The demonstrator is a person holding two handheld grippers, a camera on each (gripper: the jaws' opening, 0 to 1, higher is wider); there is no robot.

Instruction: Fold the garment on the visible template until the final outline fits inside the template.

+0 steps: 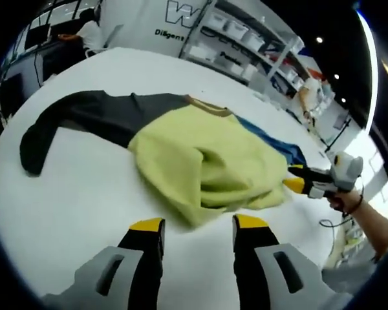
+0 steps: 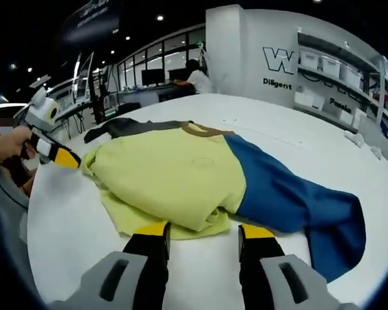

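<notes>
A soft, long-sleeved sweatshirt (image 1: pixel 200 161) lies on a smooth white table (image 1: pixel 84 194). Its body is pale yellow-green with a tan ribbed collar (image 1: pixel 210 106); one sleeve is dark grey (image 1: pixel 84 119), the other is blue (image 2: pixel 297 206). The cloth is matte and bunched, the yellow body doubled over itself into loose, rounded folds.

In the left gripper view the left gripper (image 1: pixel 197 229) hangs just short of the near edge of the yellow fabric, its yellow-tipped black jaws parted with bare table between them, holding nothing. The right gripper (image 1: pixel 297 181) enters from the right, held in a person's hand (image 1: pixel 346 200); its yellow tips are at the garment's far edge, but whether they pinch the cloth cannot be told here.

In the right gripper view the right gripper (image 2: pixel 204 232) sits at the folded hem with its jaws spread apart; the cloth lies beside the tips rather than clearly between them. The left gripper (image 2: pixel 55 155) appears at the left, close to the bunched yellow edge.

The grey sleeve stretches long and curved in the left gripper view, while the blue sleeve spreads broad in the right gripper view. Behind the table stand shelving racks with white bins (image 1: pixel 246 39), a white wall with dark lettering (image 2: pixel 278 68), and a seated person at a desk (image 2: pixel 197 77).
</notes>
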